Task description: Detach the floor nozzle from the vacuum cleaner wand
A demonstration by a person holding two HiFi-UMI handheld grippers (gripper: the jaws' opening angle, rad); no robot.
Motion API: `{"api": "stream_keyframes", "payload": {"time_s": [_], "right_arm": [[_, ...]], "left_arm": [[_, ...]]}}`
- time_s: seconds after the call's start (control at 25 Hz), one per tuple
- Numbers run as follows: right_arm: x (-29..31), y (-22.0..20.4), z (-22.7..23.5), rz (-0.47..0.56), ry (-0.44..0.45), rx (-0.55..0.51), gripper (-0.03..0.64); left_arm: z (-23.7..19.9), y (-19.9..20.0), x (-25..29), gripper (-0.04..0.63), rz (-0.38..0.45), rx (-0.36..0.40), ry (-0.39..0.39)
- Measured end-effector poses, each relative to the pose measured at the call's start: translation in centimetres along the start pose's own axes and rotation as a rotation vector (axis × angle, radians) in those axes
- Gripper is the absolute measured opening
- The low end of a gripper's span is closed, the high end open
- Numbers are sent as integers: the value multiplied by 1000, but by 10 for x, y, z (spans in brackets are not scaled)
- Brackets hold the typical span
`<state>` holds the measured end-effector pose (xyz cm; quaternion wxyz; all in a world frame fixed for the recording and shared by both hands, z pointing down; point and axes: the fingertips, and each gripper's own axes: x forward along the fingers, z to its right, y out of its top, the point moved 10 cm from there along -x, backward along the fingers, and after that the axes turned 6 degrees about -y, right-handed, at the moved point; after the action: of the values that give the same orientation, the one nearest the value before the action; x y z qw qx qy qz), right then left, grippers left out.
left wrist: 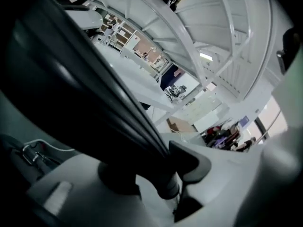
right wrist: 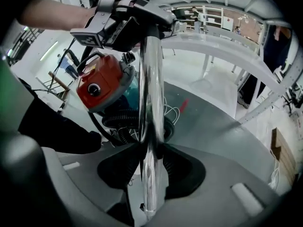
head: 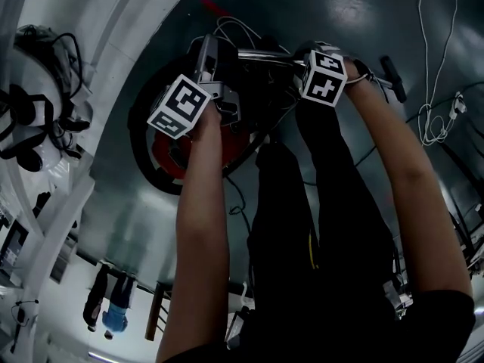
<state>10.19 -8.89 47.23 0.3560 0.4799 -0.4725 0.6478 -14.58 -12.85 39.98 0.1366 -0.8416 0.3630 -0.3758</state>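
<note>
**Both grippers clamped along the raised vacuum wand**

The right gripper (right wrist: 151, 174) was clenched on the chrome wand (right wrist: 150, 103). Its two dark pads pressed the tube from either side, and the tube ran straight up through the right gripper view. At the upper end of the tube, the left gripper (left wrist: 154, 174) grasped a black handle (left wrist: 94, 93). This thick, ridged piece passed between the pads and swept off to the upper left of the left gripper view.

In the head view, both grippers were held out over the grey floor (head: 355, 13) on bare forearms (head: 204, 225). The left one was nearer the red vacuum cleaner (right wrist: 97, 84), which sat on the floor with its black ribbed hose (right wrist: 120, 122) coiled just beside it.

Past the right gripper, a short black crosspiece that looked like the floor nozzle (head: 393, 78) lay at the far end of a thin rod in line with the wand. Whether it was seated on the wand could not be told. A white cable (head: 435, 119) trailed over the floor to the right of it, well apart.
</note>
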Motion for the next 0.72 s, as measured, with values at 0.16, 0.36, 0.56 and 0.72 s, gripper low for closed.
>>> {"api": "stream_keyframes", "payload": {"time_s": [0.16,0.36,0.56,0.72], "right_arm": [[-10,14,-3,105,5,-41,173],[-17,61,-5,226,70,-22,214],[-15,98,-9,236,85,-56,208],[-12,108,-12,246,72,-74,163]], "left_arm": [[4,-2,-7,189,-13,-18,-16],[2,-4,-14,189,-34,-21,-27],[2,-3,-20,188,-51,-29,-58],[2,-4,-22,183,-49,-37,-54]]}}
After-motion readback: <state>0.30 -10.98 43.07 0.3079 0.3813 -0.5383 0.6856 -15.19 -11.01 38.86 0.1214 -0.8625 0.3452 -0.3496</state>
